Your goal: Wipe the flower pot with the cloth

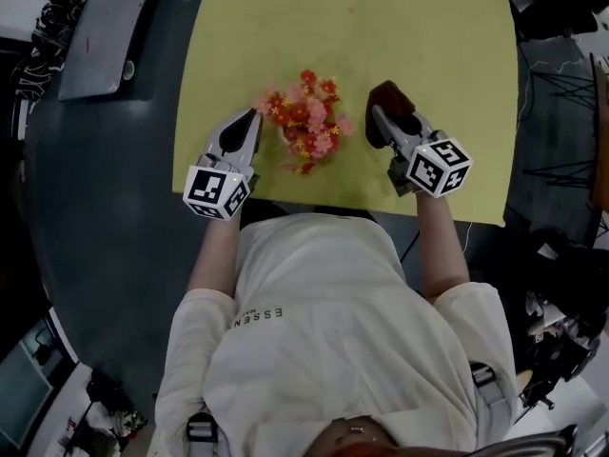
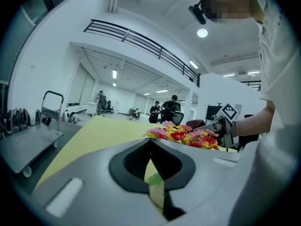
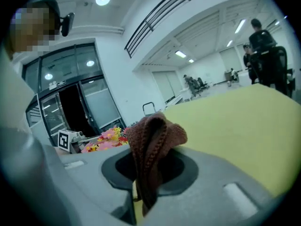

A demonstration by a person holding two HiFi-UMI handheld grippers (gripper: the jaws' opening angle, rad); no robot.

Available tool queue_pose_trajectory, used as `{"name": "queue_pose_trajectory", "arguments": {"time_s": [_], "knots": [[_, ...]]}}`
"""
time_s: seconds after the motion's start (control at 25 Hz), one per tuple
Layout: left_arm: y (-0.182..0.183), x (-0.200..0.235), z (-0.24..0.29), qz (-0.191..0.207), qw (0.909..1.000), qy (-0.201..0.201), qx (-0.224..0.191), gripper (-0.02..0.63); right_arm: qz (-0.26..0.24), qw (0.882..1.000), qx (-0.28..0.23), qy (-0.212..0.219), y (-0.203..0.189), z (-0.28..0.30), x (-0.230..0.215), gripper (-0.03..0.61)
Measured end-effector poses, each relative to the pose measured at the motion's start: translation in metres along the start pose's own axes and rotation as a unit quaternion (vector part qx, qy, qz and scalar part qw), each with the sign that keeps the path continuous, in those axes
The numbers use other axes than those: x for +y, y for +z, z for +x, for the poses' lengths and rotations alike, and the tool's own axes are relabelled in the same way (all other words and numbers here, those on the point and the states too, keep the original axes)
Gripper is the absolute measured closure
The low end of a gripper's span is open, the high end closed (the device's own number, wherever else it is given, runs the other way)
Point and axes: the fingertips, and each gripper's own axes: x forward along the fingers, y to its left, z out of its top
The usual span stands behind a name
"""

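A bunch of red, pink and yellow flowers (image 1: 306,122) stands on the yellow mat (image 1: 428,46); the pot under it is hidden by the blooms. My left gripper (image 1: 255,115) is at the flowers' left edge, jaws shut. A small green bit shows at its jaw line (image 2: 153,180), and I cannot tell whether it is pinched. My right gripper (image 1: 373,114) is just right of the flowers, shut on a brown knitted cloth (image 1: 390,98) that bunches above the jaws (image 3: 153,135). The flowers also show ahead in the left gripper view (image 2: 186,134) and in the right gripper view (image 3: 106,139).
The mat lies on a dark round table (image 1: 114,188). A grey flat cart (image 1: 105,27) stands at the upper left. Cables and equipment (image 1: 561,303) crowd the floor on the right. Several people (image 2: 164,109) are far off in the hall.
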Motion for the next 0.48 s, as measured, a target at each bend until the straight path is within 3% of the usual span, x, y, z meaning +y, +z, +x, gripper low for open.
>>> {"name": "queue_pose_trajectory", "arguments": {"time_s": [0.2, 0.48], "knots": [[0.009, 0.008, -0.009, 0.011, 0.9947, -0.1, 0.024, 0.6, 0.038, 0.99, -0.053, -0.122, -0.024, -0.025, 0.022, 0.518], [0.014, 0.022, -0.036, 0.026, 0.9789, -0.196, 0.052, 0.6, 0.074, 0.967, -0.043, -0.238, -0.092, -0.04, 0.083, 0.518]]}}
